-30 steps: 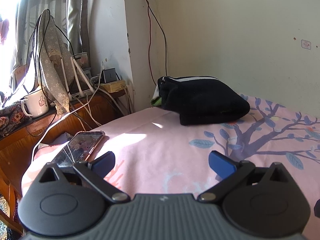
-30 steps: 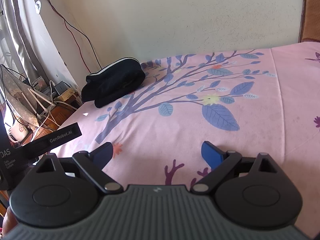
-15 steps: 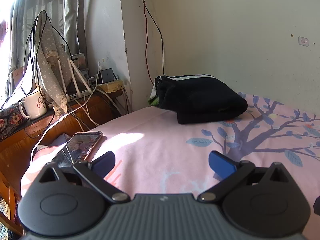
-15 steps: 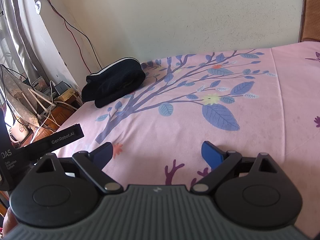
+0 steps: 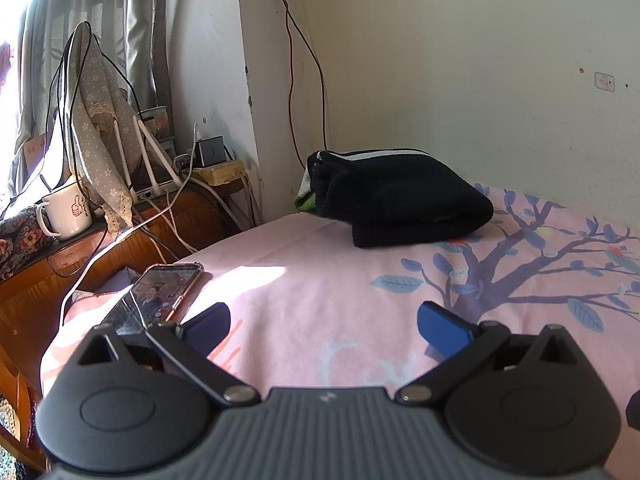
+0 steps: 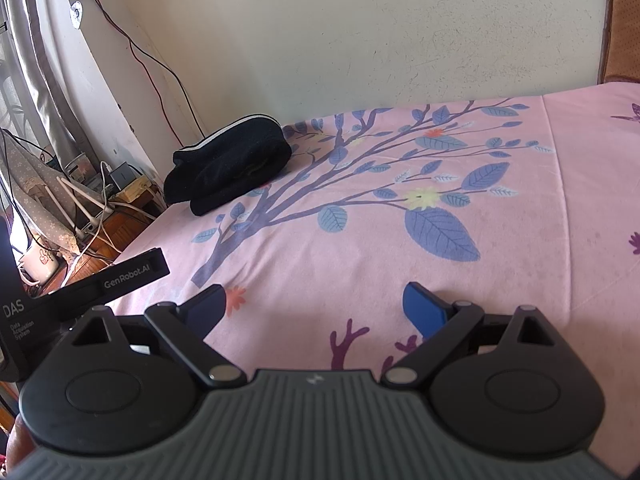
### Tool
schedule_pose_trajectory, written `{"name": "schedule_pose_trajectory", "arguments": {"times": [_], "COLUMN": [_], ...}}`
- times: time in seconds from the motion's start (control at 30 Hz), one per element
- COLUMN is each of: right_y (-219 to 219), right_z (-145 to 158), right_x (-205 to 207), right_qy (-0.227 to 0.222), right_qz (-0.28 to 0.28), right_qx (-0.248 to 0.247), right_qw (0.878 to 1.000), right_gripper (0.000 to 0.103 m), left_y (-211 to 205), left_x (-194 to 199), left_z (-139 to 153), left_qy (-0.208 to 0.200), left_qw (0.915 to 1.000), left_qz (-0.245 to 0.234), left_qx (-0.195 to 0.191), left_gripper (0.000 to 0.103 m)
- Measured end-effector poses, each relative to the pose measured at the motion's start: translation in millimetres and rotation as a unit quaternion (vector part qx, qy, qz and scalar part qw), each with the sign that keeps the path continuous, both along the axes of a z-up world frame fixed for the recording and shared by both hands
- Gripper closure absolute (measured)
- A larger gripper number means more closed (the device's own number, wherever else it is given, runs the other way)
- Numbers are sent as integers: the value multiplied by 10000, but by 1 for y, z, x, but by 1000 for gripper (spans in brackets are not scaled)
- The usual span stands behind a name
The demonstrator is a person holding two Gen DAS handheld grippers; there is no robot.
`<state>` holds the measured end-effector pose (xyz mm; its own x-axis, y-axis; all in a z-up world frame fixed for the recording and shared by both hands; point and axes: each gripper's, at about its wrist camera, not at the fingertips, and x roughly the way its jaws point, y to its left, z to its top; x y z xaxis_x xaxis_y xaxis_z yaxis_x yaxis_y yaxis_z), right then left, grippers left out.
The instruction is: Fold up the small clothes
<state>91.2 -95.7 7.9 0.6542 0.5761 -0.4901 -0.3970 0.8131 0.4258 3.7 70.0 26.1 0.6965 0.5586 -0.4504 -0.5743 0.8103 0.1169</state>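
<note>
The folded black clothes (image 5: 400,200) (image 6: 230,168) lay in a soft, thick bundle at the far corner of the bed, near the pale wall. The pink sheet (image 5: 320,276) (image 6: 520,240), printed with blue branches and leaves, stretched smooth before me. My left gripper (image 5: 324,320) and right gripper (image 6: 316,306) hung over it, both spread wide, gripping nothing. A phone (image 5: 160,296) sat at the bed's edge, beside a wooden cabinet (image 5: 80,264) tangled with cables.
</note>
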Motion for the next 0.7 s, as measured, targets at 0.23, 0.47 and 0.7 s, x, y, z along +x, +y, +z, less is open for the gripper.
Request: {"name": "schedule_pose_trajectory", "arguments": {"times": [0.23, 0.47, 0.7], "right_y": [-1, 2, 0], "right_z": [0, 1, 1], "right_x": [0, -3, -2], "right_qy": [1, -14, -2], "right_qz": [1, -52, -35], "right_qx": [3, -12, -4], "right_qw": [10000, 10000, 10000], "right_gripper": [6, 6, 6], "left_y": [0, 1, 2], "left_x": [-1, -2, -2], "left_z": [0, 0, 1], "left_qy": [-33, -85, -71], "left_qw": [10000, 9997, 9997], "left_qz": [-77, -186, -189], "left_qx": [-29, -95, -122], "left_gripper": [0, 0, 0]}}
